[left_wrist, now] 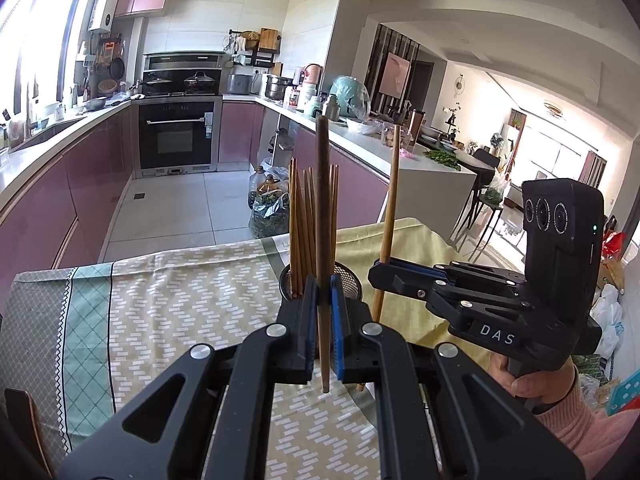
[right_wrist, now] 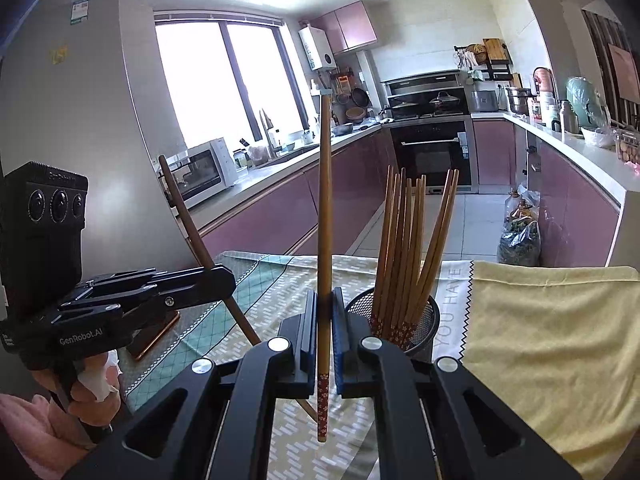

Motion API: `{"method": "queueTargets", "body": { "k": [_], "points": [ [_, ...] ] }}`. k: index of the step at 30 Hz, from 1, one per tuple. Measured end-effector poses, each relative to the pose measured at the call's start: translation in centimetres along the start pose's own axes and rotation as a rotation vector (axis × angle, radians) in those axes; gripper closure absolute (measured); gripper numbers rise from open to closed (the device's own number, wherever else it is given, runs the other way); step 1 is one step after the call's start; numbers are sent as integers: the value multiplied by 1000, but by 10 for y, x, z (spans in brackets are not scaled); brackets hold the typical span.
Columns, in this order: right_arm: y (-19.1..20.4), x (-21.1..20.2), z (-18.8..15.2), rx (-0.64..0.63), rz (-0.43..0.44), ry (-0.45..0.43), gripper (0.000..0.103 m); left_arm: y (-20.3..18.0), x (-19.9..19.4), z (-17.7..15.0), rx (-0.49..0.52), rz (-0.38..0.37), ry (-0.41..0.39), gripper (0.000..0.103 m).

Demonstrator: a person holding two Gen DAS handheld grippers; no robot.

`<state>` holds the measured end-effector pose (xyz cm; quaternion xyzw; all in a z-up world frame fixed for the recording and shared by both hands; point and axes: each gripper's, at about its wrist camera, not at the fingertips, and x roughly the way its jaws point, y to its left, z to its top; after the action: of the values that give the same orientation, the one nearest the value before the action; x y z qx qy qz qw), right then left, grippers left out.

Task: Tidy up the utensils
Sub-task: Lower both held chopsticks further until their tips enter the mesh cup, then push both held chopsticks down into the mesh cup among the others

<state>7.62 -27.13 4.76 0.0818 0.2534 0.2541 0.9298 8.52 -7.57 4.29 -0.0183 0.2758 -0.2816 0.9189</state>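
Observation:
My left gripper (left_wrist: 323, 300) is shut on a dark brown chopstick (left_wrist: 323, 216) and holds it upright above the table. My right gripper (right_wrist: 325, 316) is shut on a lighter chopstick (right_wrist: 325, 200) with a red flowered end, also upright. A black mesh holder (right_wrist: 424, 320) stands on the table with several chopsticks (right_wrist: 404, 248) in it, just right of the right gripper. In the left wrist view the holder (left_wrist: 350, 280) is behind my left fingers, and the right gripper (left_wrist: 384, 276) is to its right.
The table is covered by a patterned cloth (left_wrist: 160, 304) and a yellow cloth (right_wrist: 552, 344). A phone-like flat object (right_wrist: 154, 336) lies under the left gripper. Kitchen counters (left_wrist: 60, 148), an oven (left_wrist: 176, 136) and bags on the floor (left_wrist: 268, 208) lie beyond the table.

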Motion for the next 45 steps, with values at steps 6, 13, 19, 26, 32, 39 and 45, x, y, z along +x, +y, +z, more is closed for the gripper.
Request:
{"method": "queueTargets", "body": {
  "k": [6, 13, 19, 26, 32, 39, 45],
  "points": [
    [1, -1, 6, -10, 0, -13, 97, -2, -2, 7, 7, -3, -14, 96],
    [-1, 0, 10, -13, 1, -22, 97, -4, -2, 12, 15, -4, -25, 96],
    [-1, 0, 14, -17, 0, -30, 97, -7, -4, 17, 23, -5, -39, 96],
    [-2, 0, 17, -17, 0, -36, 97, -8, -2, 19, 27, -3, -50, 96],
    [1, -1, 22, -24, 1, -44, 97, -9, -5, 24, 35, -7, -65, 96],
    [2, -2, 27, -32, -1, -57, 97, -12, -10, 35, 40, -8, -93, 96],
    [2, -3, 29, -34, -4, -64, 97, -16, -12, 42, 46, -4, -111, 96]
  ]
}}
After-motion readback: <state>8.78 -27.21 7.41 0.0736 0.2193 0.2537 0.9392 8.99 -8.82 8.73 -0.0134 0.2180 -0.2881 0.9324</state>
